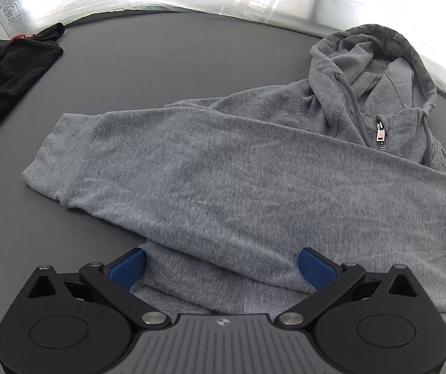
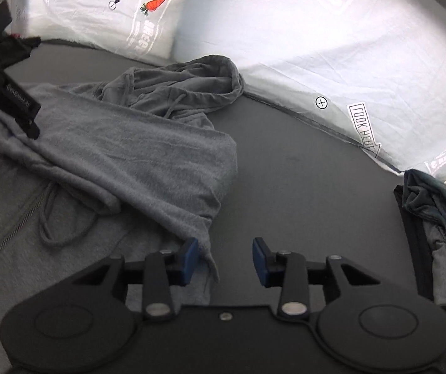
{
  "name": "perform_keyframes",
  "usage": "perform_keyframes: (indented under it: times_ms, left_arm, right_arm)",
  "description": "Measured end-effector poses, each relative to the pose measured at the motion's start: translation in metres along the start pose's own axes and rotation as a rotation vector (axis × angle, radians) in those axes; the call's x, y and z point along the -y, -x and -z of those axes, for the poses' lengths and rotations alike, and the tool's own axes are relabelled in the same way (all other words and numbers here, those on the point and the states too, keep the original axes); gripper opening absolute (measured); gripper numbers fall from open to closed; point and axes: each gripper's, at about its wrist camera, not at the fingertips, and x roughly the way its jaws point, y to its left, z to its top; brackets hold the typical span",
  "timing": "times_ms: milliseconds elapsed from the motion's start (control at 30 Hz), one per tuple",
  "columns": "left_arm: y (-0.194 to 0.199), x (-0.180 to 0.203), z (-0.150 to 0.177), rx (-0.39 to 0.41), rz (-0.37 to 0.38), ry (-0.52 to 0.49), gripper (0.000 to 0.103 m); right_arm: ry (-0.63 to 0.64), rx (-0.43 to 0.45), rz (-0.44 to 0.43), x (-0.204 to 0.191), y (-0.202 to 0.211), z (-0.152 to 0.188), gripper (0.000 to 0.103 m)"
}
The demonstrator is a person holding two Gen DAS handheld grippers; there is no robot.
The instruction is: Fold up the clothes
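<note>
A grey zip hoodie (image 1: 254, 180) fills the middle of the dark table (image 1: 160, 62), one sleeve laid across its body and the hood bunched at the upper right; to fold it cleanly I'd smooth that sleeve flat before turning the sides in. The left gripper (image 1: 221, 269) hovers wide open over the lower cloth and the right gripper (image 2: 225, 258) stands open at the fabric's edge, neither holding anything. A black garment (image 1: 7, 71) lies upper left and a clothes pile (image 2: 441, 237) crowds the right edge.
</note>
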Motion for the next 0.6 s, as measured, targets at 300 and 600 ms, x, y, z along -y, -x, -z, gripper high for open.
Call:
perform_keyframes:
  times_ms: [300,600]
  left_arm:
    - [0.002,-0.003,0.009,0.049,0.024,-0.019,0.103]
    - [0.002,-0.004,0.015,0.1,0.033,-0.021,0.103]
  right_arm:
    - [-0.306,-0.03,-0.111,0.032,-0.081,-0.061,0.056]
    - [0.201,0.009,-0.127,-0.055,-0.074,-0.065,0.018]
